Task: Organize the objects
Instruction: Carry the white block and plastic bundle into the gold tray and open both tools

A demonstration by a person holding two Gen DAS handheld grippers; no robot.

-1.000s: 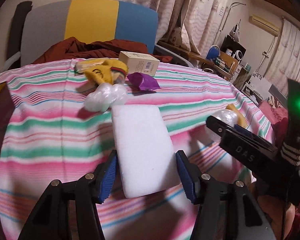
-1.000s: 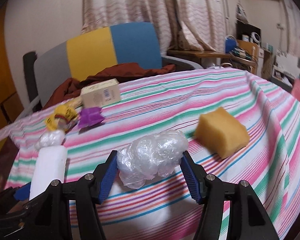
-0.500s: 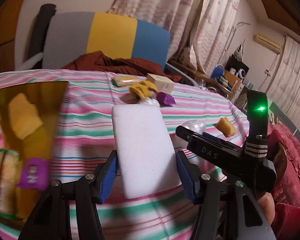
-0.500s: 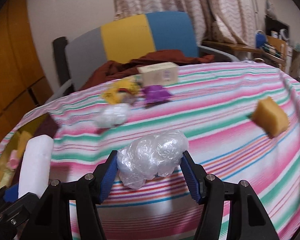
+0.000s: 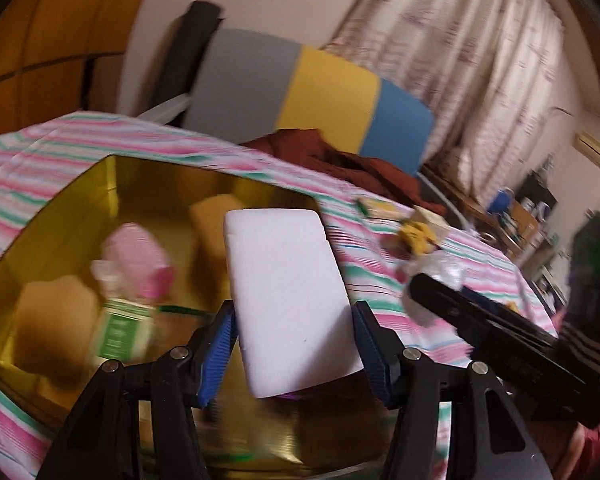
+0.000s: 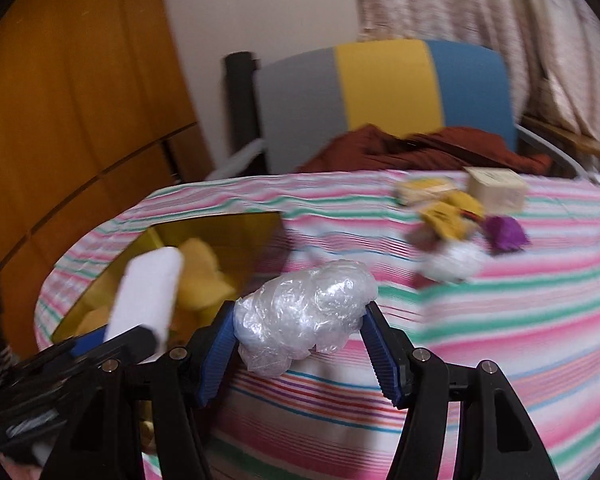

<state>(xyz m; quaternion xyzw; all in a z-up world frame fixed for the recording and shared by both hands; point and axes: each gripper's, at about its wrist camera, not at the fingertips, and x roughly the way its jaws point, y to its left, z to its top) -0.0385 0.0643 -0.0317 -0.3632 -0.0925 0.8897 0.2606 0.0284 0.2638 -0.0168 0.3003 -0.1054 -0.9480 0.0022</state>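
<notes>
One white foam block [image 5: 288,300] is clamped between the pads of the left gripper [image 5: 294,354], held above one gold box [image 5: 80,200]. One crumpled plastic wad [image 6: 306,314] is gripped by the right gripper [image 6: 300,354] over the striped cloth [image 6: 500,320]. Several blurred items are seen in the box, among them two yellow sponges and a pink one. One carton [image 6: 496,192], one purple wrapper [image 6: 504,234] and a second wad [image 6: 454,262] lie on the cloth.
</notes>
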